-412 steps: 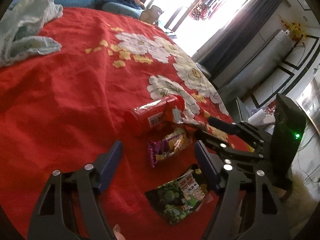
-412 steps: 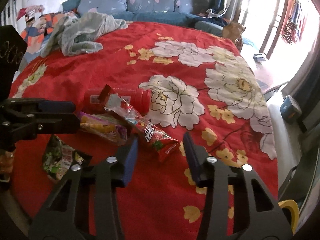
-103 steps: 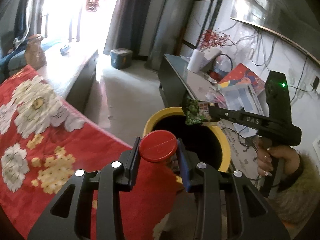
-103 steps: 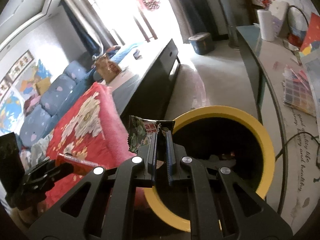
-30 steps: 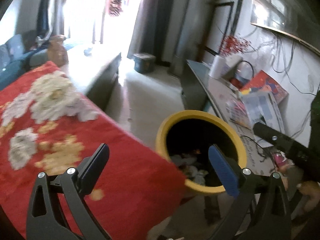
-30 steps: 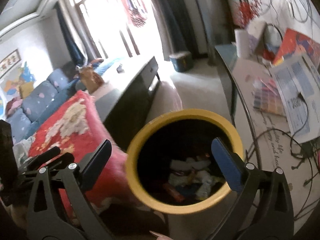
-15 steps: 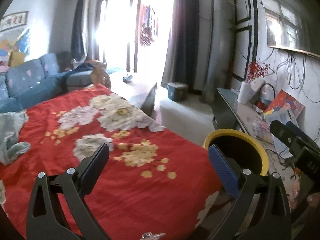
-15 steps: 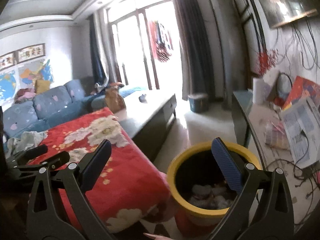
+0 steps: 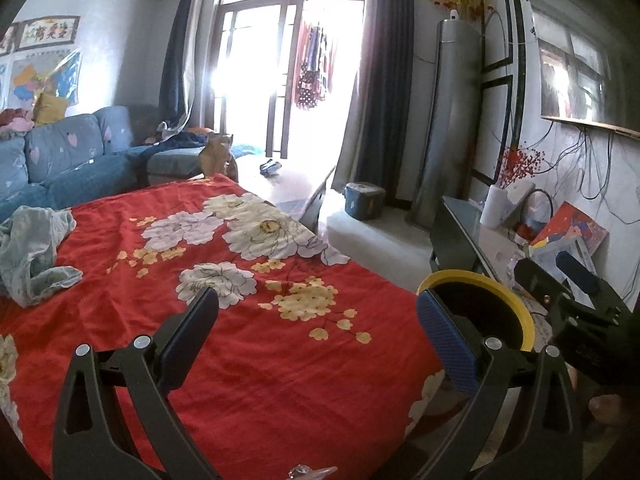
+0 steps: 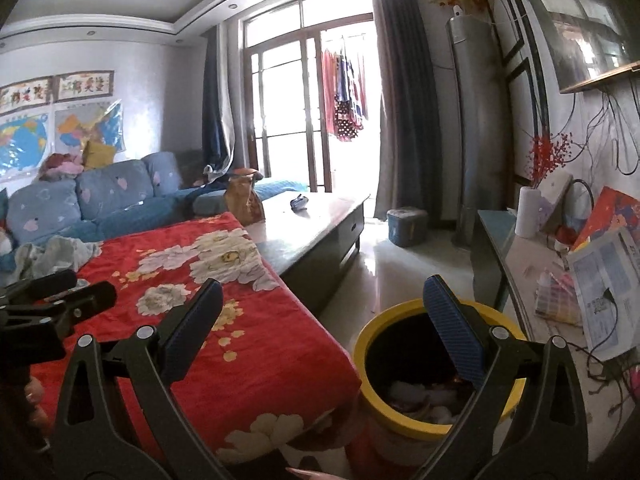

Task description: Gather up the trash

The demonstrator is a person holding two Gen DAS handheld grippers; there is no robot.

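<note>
A red blanket with pale flower prints covers the big surface that fills the lower left of both views; no wrappers show on it. A blue sofa stands behind it, and a crumpled grey-green cloth lies on the blanket's far left edge. A low dark table runs toward the bright balcony doors. Just beside the blanket's near corner stands the yellow-rimmed bin, dark inside, with pale crumpled trash at its bottom in the right wrist view. The left gripper is held over the blanket with its jaws spread wide and nothing between them. The right gripper is likewise wide apart and empty, its right finger over the bin's mouth. Papers lie on the side table to the right.
</note>
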